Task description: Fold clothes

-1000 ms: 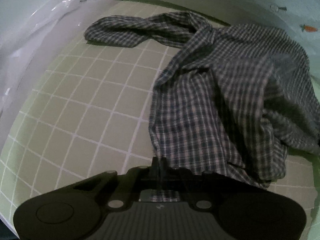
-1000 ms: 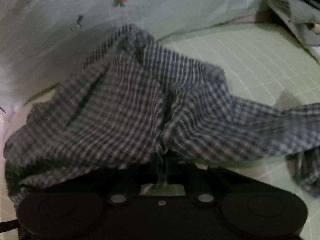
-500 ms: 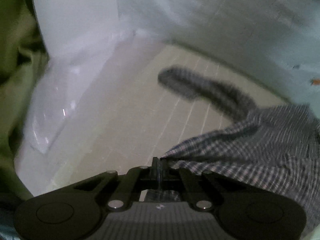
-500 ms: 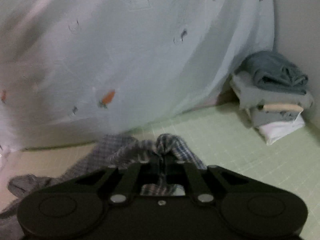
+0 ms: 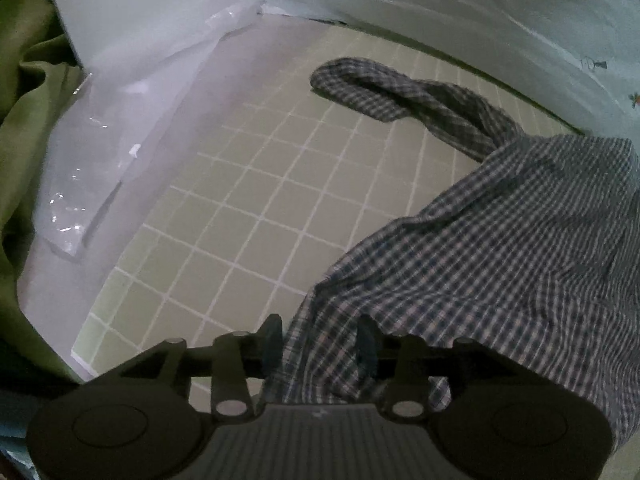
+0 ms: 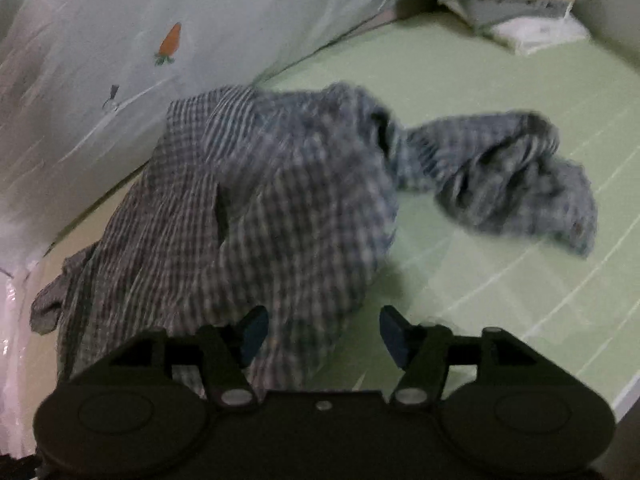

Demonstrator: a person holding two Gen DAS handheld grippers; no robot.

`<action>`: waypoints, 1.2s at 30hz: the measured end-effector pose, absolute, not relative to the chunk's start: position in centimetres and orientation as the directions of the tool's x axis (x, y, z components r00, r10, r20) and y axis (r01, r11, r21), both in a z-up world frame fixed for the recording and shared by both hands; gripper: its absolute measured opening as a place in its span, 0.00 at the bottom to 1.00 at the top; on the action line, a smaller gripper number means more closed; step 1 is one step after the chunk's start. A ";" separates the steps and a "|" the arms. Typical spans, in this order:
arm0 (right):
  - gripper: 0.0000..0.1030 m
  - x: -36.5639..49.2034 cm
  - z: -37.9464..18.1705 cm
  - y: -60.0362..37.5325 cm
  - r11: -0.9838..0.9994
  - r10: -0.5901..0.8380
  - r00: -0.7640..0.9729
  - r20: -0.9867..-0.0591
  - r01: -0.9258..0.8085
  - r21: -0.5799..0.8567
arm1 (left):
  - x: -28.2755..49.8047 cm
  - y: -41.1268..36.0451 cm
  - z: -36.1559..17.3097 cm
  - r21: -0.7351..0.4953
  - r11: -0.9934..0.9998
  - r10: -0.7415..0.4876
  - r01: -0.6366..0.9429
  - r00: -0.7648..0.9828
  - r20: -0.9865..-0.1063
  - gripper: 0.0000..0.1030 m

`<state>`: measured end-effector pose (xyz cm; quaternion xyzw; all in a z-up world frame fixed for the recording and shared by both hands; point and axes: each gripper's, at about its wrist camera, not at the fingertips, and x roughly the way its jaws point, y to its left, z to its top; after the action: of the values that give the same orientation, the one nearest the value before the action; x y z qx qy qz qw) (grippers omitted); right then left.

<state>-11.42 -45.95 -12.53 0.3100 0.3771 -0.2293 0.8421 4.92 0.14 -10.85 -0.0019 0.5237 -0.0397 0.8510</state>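
Observation:
A blue-and-white checked shirt (image 5: 500, 260) lies loosely spread on the green grid mat (image 5: 260, 200), one sleeve (image 5: 400, 92) stretched toward the far wall. My left gripper (image 5: 320, 344) hangs just above the shirt's near edge. Its jaws are opening, and the fabric lies slack between the fingers without being pinched. In the right wrist view the shirt (image 6: 260, 200) is rumpled, its other sleeve (image 6: 520, 176) bunched to the right. The jaws of my right gripper (image 6: 324, 334) are opening wide over the hem, and the pads are clear of the cloth.
A clear plastic bag (image 5: 100, 140) and an olive-green cloth (image 5: 24, 120) lie left of the mat. A pale sheet with carrot prints (image 6: 120, 60) hangs along the back. A stack of folded clothes (image 6: 520, 4) sits at the far right corner.
Both grippers were shut on the shirt's edge and carried it across the mat. Now both have let go, and the shirt has dropped onto the mat.

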 end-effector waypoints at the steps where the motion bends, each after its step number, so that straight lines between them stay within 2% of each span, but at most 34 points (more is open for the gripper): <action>1: 0.63 -11.2 -12.9 -45.7 0.699 -0.139 0.607 -0.782 0.620 0.357 | 5.0 0.0 -11.1 -0.040 0.997 -0.069 0.073 0.442 -0.894 0.42; 2: 0.62 -10.9 -13.2 -45.6 0.696 -0.127 0.605 -0.786 0.619 0.364 | 5.0 -0.1 -11.3 -0.035 0.996 -0.067 0.081 0.437 -0.897 0.42; 3: 0.51 -10.5 -13.5 -45.5 0.697 -0.121 0.606 -0.786 0.616 0.367 | 5.0 -0.1 -11.6 -0.031 0.996 -0.066 0.089 0.433 -0.899 0.42; 4: 0.32 -10.1 -13.6 -45.3 0.707 -0.120 0.609 -0.784 0.607 0.363 | 5.0 -0.2 -11.8 -0.026 0.995 -0.065 0.096 0.430 -0.901 0.42; 6: 0.02 -8.9 -13.2 -45.0 0.742 -0.129 0.610 -0.782 0.582 0.333 | 5.1 -0.3 -12.2 -0.024 0.994 -0.067 0.107 0.423 -0.904 0.42; 12: 0.02 -2.0 -9.0 -43.2 0.858 -0.186 0.695 -0.694 0.459 0.230 | 5.5 -0.4 -13.3 -0.010 0.990 -0.063 0.138 0.389 -0.919 0.42; 14: 0.03 0.8 -8.2 -40.9 0.899 -0.156 0.728 -0.667 0.385 0.210 | 5.7 -0.4 -13.7 -0.016 0.991 -0.065 0.134 0.375 -0.925 0.42; 15: 0.08 2.3 -7.8 -39.7 0.916 -0.140 0.743 -0.654 0.347 0.199 | 5.8 -0.3 -13.8 -0.020 0.991 -0.067 0.130 0.368 -0.927 0.42; 17: 0.28 4.4 -8.4 -37.3 0.953 -0.075 0.729 -0.680 0.253 0.166 | 6.0 -0.4 -14.0 -0.017 0.992 -0.064 0.128 0.367 -0.928 0.42; 18: 0.41 5.1 -9.2 -36.2 0.967 -0.037 0.705 -0.708 0.203 0.152 | 6.0 -0.4 -14.1 -0.015 0.992 -0.061 0.128 0.368 -0.928 0.42; 21: 0.43 4.2 -11.7 -35.6 0.957 0.056 0.656 -0.753 0.180 0.228 | 6.2 -0.6 -14.2 -0.004 0.990 -0.056 0.139 0.372 -0.927 0.42; 23: 0.44 1.8 -11.6 -36.6 0.931 0.085 0.678 -0.731 0.208 0.301 | 6.3 -0.6 -14.3 -0.004 0.990 -0.057 0.142 0.376 -0.925 0.42; 25: 0.58 -1.0 -10.8 -38.2 0.901 0.075 0.716 -0.694 0.249 0.355 | 6.3 -0.5 -14.3 -0.005 0.991 -0.057 0.137 0.380 -0.923 0.42; 27: 0.61 -4.2 -9.9 -39.8 0.885 0.042 0.746 -0.665 0.281 0.371 | 6.4 -0.6 -14.3 -0.003 0.991 -0.054 0.133 0.379 -0.924 0.42; 30: 0.61 -7.7 -9.4 -42.1 0.889 -0.024 0.738 -0.674 0.324 0.324 | 6.5 -0.7 -14.3 0.000 0.992 -0.048 0.126 0.378 -0.925 0.42; 33: 0.44 -7.7 -11.5 -43.0 0.918 -0.098 0.646 -0.757 0.352 0.181 | 6.6 -0.7 -14.3 0.004 0.993 -0.042 0.119 0.376 -0.926 0.43; 34: 0.40 -7.4 -12.2 -43.2 0.925 -0.115 0.617 -0.779 0.352 0.142 | 6.6 -0.8 -14.3 0.005 0.993 -0.040 0.117 0.375 -0.926 0.43; 36: 0.38 -6.1 -13.5 -43.3 0.923 -0.087 0.610 -0.788 0.347 0.167 | 6.7 -0.8 -14.3 0.007 0.994 -0.036 0.112 0.374 -0.927 0.43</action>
<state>-6.10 -43.30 -13.46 0.1533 0.4243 -0.1228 0.8840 6.70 -0.81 -14.32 0.0344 0.5575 -0.0447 0.8282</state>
